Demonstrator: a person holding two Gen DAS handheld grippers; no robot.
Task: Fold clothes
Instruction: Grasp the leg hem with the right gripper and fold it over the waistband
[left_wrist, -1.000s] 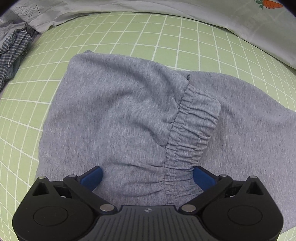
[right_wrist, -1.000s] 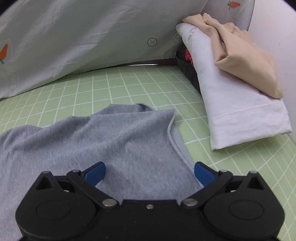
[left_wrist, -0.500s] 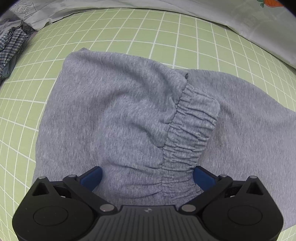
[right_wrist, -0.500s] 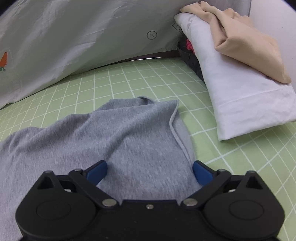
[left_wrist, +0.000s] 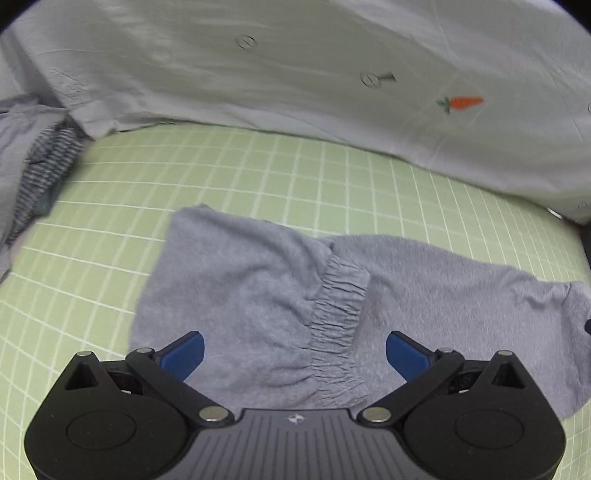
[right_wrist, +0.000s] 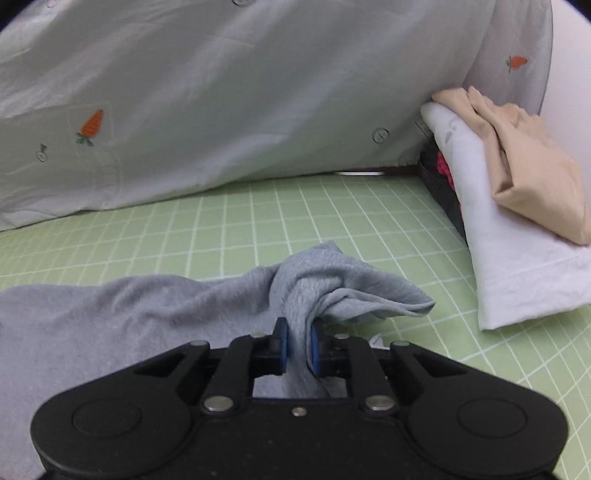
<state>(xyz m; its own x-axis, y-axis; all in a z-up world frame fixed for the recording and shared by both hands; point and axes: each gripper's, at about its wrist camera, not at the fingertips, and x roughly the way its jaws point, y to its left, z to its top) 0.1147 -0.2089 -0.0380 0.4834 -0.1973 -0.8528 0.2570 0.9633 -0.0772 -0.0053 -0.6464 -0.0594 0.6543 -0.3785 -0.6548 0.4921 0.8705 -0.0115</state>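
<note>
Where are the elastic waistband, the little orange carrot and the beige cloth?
elastic waistband (left_wrist: 338, 314): left wrist view, gathered middle.
orange carrot (left_wrist: 466, 103): left wrist view, carrot body.
beige cloth (right_wrist: 532, 173): right wrist view, upper folds.

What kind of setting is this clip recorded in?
Probably a home-style laundry-folding setup: grey sweatpants lie on a green grid mat, a carrot-print sheet hangs behind, and folded clothes are piled at the side.
</note>
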